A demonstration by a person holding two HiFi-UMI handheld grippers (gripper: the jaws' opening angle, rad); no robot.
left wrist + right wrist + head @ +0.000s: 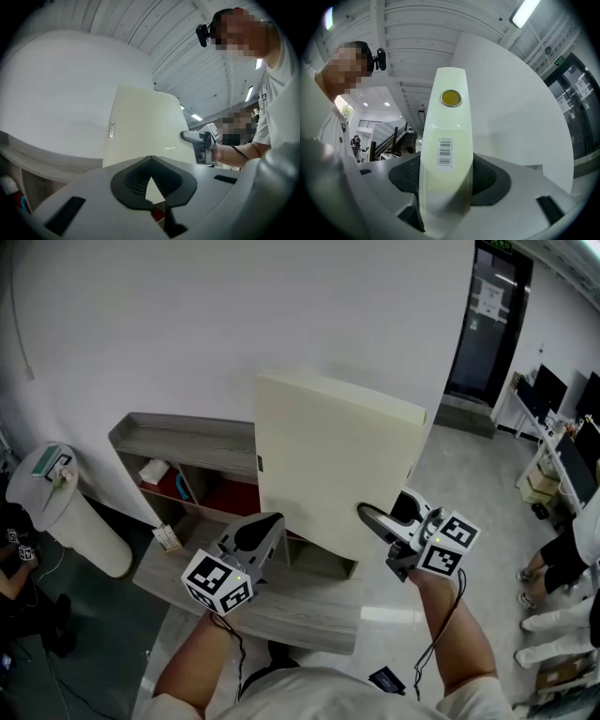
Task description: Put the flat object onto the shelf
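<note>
A large cream flat case stands upright in the air above a low grey shelf unit. My right gripper is shut on its lower right edge. In the right gripper view the case's narrow edge, with a barcode label and a brass stud, fills the space between the jaws. My left gripper hangs just left of the case's lower corner, shut and holding nothing. In the left gripper view its tips meet in front of the case's broad face, and the right gripper shows at the case's right edge.
The shelf's open compartments hold red and white items. A small tag lies on its lower board. A white cylinder stands at the left. A white wall rises behind; at the right are a dark doorway, desks with monitors and a person.
</note>
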